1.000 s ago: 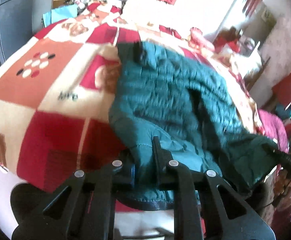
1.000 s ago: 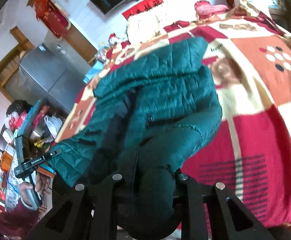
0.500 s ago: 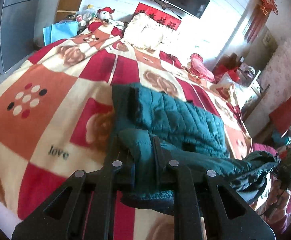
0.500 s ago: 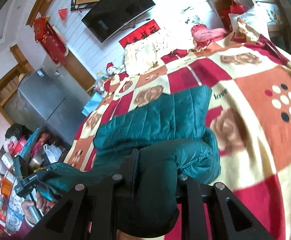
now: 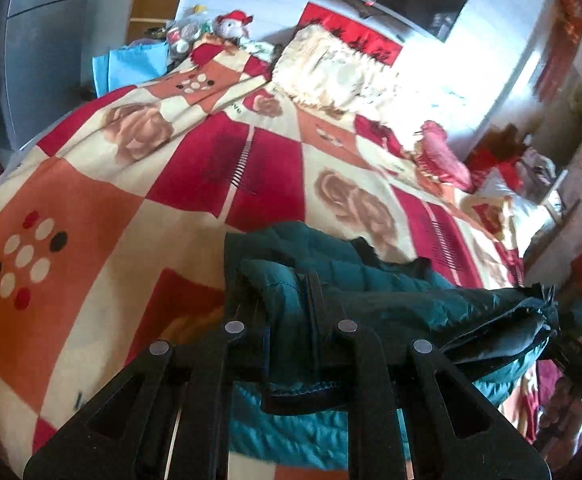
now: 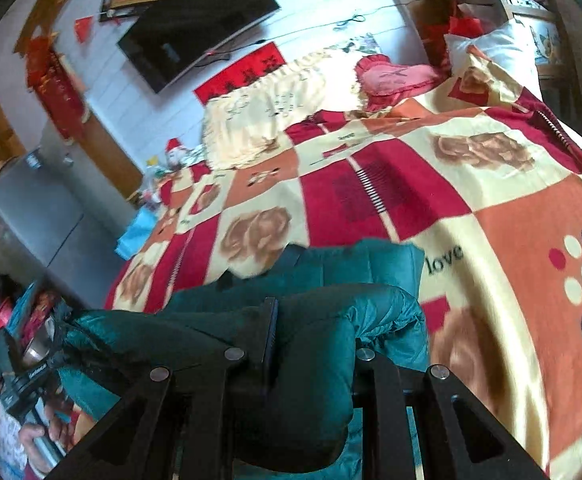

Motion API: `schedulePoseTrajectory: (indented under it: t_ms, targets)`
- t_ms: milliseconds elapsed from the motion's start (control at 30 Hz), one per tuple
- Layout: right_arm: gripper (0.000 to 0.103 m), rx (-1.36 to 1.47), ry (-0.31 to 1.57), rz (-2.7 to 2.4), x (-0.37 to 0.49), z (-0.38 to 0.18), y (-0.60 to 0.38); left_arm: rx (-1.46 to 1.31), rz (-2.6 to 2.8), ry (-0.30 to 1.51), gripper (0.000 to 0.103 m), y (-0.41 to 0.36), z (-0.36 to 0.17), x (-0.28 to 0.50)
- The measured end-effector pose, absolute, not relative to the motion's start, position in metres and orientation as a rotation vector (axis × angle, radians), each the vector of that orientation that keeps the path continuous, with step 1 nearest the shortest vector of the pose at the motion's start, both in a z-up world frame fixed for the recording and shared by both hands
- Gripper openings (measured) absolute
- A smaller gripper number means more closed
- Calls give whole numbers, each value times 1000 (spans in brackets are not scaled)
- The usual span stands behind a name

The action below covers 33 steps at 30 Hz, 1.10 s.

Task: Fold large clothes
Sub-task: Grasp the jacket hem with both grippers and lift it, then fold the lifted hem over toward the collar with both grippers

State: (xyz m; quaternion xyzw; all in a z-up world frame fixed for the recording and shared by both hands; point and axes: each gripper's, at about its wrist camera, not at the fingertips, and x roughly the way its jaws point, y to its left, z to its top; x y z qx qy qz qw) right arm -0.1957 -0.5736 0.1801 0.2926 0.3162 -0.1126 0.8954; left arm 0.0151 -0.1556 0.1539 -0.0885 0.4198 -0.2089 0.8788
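A dark green quilted jacket (image 5: 391, 300) hangs stretched between both grippers above a bed. My left gripper (image 5: 279, 292) is shut on one end of the jacket's edge. My right gripper (image 6: 311, 320) is shut on the other end of the jacket (image 6: 331, 344); its right finger is hidden by fabric. In the left wrist view the right gripper (image 5: 551, 312) shows at the far right, pinching the fabric. In the right wrist view the left gripper (image 6: 51, 344) shows at the far left, held by a hand. Part of the jacket rests on the blanket below.
The bed carries a red, orange and cream patchwork blanket (image 5: 131, 208) with roses. A cream pillow (image 5: 331, 72) and a red heart cushion (image 6: 395, 76) lie at the head. A television (image 6: 195, 20) hangs on the wall. A grey cabinet (image 6: 35, 208) and clutter stand beside the bed.
Both grippers have lifted the jacket's near edge up and carried it forward over the rest of the jacket. Much more bare blanket shows beyond it now.
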Motion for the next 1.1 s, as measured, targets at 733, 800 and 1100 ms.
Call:
schedulePoseTrajectory:
  t_ms: [733, 800, 1100]
  targets:
    - [66, 752, 648, -263, -139, 124, -609, -317, -487, 1021, 24, -169, 107, 84]
    - [83, 754, 598, -269, -147, 136, -606, -319, -497, 997, 37, -167, 118, 79]
    - [83, 542, 649, -204, -131, 169, -544, -271, -461, 828, 76, -171, 141, 45]
